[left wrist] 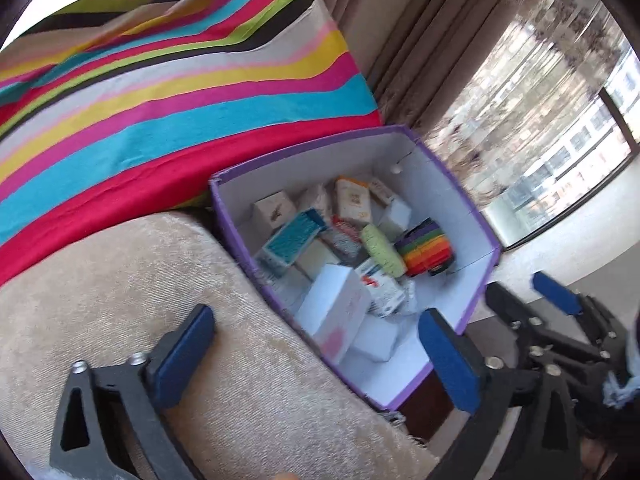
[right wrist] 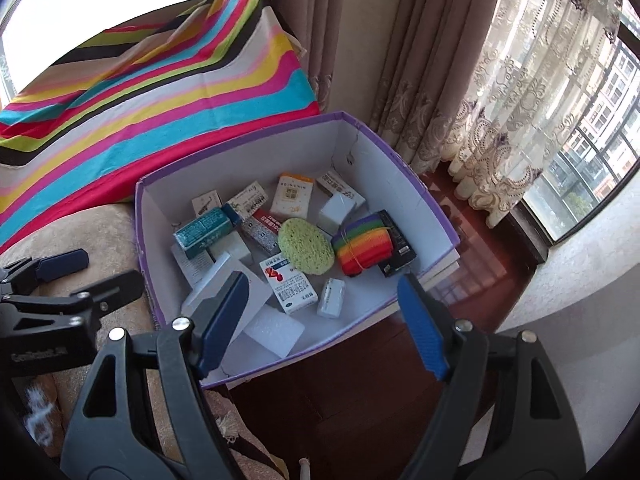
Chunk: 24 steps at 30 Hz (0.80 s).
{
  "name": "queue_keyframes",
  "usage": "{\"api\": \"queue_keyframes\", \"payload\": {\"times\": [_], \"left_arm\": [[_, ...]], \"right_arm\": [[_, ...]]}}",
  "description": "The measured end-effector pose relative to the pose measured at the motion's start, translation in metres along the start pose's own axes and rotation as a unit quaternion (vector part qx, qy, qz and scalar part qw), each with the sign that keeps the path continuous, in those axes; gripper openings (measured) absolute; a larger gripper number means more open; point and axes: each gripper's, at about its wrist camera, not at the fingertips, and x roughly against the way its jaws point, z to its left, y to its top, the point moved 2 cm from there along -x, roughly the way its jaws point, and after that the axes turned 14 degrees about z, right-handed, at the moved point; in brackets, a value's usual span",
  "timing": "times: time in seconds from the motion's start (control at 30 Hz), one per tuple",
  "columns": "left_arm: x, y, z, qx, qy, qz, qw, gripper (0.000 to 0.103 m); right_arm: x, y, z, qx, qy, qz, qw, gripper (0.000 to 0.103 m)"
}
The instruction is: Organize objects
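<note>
A purple-edged white box holds several small cartons, a green sponge, a rainbow-striped roll and a black item. My right gripper is open and empty, hovering over the box's near edge. My left gripper is open and empty, above the sofa arm and the box's near corner. The right gripper also shows in the left wrist view, and the left gripper in the right wrist view.
A beige sofa arm lies left of the box. A bright striped cloth covers the seat behind. Brown curtains and a lace curtain hang by a window. Dark wooden floor lies below the box.
</note>
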Motion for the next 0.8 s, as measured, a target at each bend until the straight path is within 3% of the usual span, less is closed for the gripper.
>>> {"api": "queue_keyframes", "payload": {"times": [0.8], "left_arm": [[-0.0002, 0.0003, 0.0000, -0.005, -0.014, -0.008, 0.9999, 0.103]], "right_arm": [[-0.0084, 0.0010, 0.0103, 0.017, -0.036, 0.006, 0.999, 0.079]]}}
